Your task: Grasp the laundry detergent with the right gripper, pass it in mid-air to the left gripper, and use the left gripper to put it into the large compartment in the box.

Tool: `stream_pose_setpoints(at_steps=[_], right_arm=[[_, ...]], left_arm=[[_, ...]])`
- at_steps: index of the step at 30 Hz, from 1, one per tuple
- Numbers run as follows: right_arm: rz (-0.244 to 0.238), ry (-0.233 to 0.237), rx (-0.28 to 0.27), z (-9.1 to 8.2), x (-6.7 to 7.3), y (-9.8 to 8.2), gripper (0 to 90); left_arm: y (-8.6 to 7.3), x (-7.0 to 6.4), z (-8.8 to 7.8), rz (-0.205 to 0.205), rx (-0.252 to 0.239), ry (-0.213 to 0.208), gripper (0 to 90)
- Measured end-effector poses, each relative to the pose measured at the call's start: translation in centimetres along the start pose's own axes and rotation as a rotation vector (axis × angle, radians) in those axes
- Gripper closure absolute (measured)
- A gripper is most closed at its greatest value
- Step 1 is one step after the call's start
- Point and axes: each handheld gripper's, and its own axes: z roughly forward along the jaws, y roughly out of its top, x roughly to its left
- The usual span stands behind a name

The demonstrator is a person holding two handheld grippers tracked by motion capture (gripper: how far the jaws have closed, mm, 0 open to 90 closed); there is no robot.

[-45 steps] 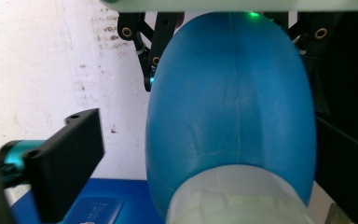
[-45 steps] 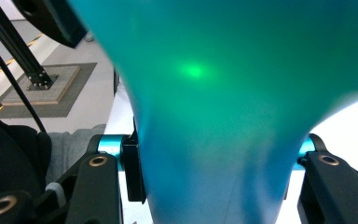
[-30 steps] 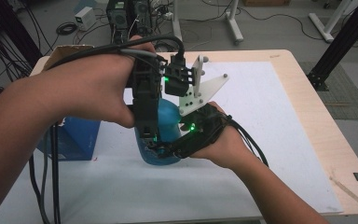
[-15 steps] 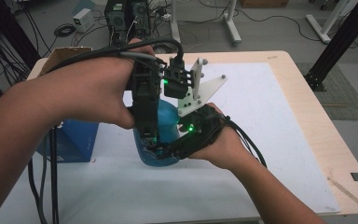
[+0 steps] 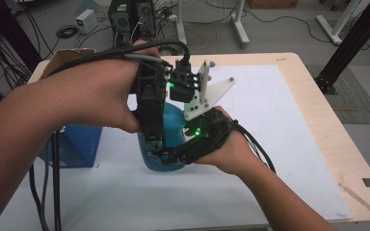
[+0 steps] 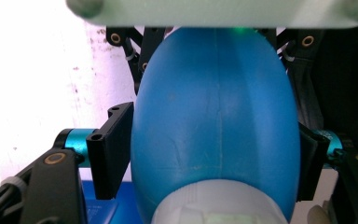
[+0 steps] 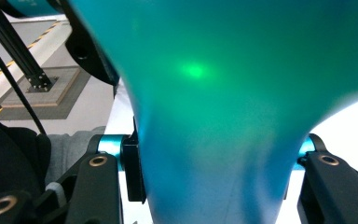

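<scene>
Blue bottle [image 5: 171,137]: smooth, glossy plastic, egg-shaped body narrowing to a waist, with a faint moulded seam down its side and a pale ribbed cap end visible in the left gripper view; it sits near the middle of the tabletop [image 5: 289,120], between two hand-held tools. Left gripper [image 5: 150,144]: black, angular, with turquoise metal pivots; its flat black fingers [image 6: 112,149] are pinching the bottle's broad body from both sides. Right gripper [image 5: 183,153]: same build, topped by a pale three-cornered plate with small knobs; its fingers [image 7: 131,163] are clamped on the bottle's narrow waist, a green light glinting off the plastic. Tabletop: light wood, rounded corners, covered by a matte white sheet. Blue box [image 5: 72,151]: rectangular, standing on the sheet left of the bottle. Brown cardboard [image 5: 67,57]: at the far left corner.
</scene>
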Motion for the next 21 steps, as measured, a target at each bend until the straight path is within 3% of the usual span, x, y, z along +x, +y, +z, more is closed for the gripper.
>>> stream_pose_setpoints(at_steps=[8,13,21], right_arm=[[-0.004,-0.006,-0.013,-0.19,-0.11,0.04,45.4],[-0.002,-0.002,-0.010,-0.10,-0.06,0.05,45.3],[0.005,0.006,-0.037,-0.25,-0.12,0.13,44.5]], left_arm=[[0.07,0.05,-0.10,-0.005,-0.011,-0.012,37.9],[0.08,0.01,-0.04,-0.018,0.014,-0.016,38.1],[-0.08,0.16,-0.57,-0.010,-0.015,-0.026,38.2]])
